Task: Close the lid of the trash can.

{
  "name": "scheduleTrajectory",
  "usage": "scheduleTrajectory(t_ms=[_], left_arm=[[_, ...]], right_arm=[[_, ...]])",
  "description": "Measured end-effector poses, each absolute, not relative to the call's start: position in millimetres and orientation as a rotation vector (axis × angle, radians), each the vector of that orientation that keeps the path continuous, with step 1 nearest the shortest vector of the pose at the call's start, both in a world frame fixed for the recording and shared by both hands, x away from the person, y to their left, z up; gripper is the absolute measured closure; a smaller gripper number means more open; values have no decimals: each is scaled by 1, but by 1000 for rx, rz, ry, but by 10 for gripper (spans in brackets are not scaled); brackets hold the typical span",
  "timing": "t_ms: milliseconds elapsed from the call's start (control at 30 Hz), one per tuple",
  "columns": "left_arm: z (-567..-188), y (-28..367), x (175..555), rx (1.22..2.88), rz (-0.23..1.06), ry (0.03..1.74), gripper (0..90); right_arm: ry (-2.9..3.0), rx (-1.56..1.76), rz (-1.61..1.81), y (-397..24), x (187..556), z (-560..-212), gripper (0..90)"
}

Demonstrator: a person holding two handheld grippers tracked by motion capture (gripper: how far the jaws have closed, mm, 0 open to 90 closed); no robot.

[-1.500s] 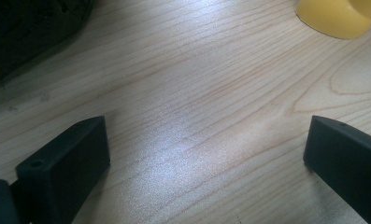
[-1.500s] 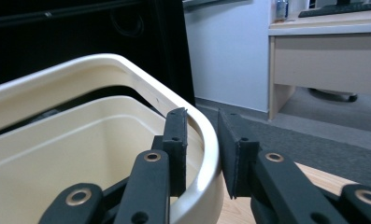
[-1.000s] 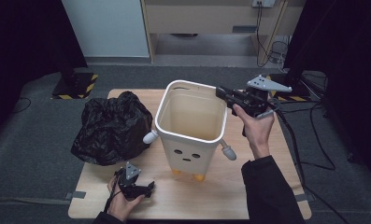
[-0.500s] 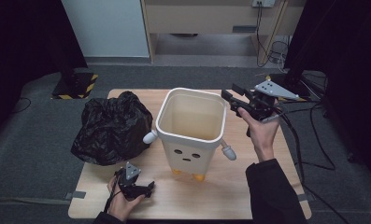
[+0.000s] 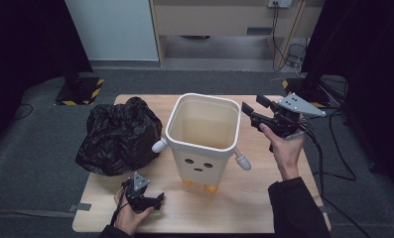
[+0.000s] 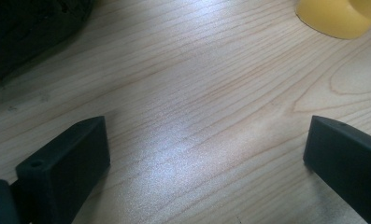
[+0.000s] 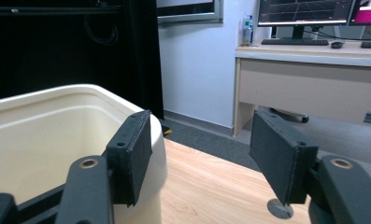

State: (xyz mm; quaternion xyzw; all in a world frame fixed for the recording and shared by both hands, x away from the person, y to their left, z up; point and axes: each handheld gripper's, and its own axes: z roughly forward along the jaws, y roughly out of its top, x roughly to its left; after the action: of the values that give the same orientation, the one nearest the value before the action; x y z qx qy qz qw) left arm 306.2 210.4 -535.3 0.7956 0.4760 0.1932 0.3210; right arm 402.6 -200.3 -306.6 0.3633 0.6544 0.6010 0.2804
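The cream bin [image 5: 203, 130] is standing mid-table [image 5: 264, 203]. The right gripper [image 5: 250, 113] is hovering just beside its right rim, jaws having just been opening, nothing between them (the left gripper [image 5: 157, 200] is resting spread wide on the wood near the bin's yellow feet [image 6: 335, 16]).

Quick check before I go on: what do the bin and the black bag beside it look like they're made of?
Bin: looks like moulded cream plastic, smooth with a soft sheen and rounded rim. Black bag: probably thin plastic film, crumpled with glossy creases.
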Motion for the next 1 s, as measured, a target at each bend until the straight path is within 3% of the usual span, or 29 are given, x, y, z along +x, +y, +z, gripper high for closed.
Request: scheduleTrajectory(t_ms=[1000], left_arm=[[-535,210,306,2089,508,1251,0]], right_arm=[[1730,1106,1517,-247,382,-366,251]])
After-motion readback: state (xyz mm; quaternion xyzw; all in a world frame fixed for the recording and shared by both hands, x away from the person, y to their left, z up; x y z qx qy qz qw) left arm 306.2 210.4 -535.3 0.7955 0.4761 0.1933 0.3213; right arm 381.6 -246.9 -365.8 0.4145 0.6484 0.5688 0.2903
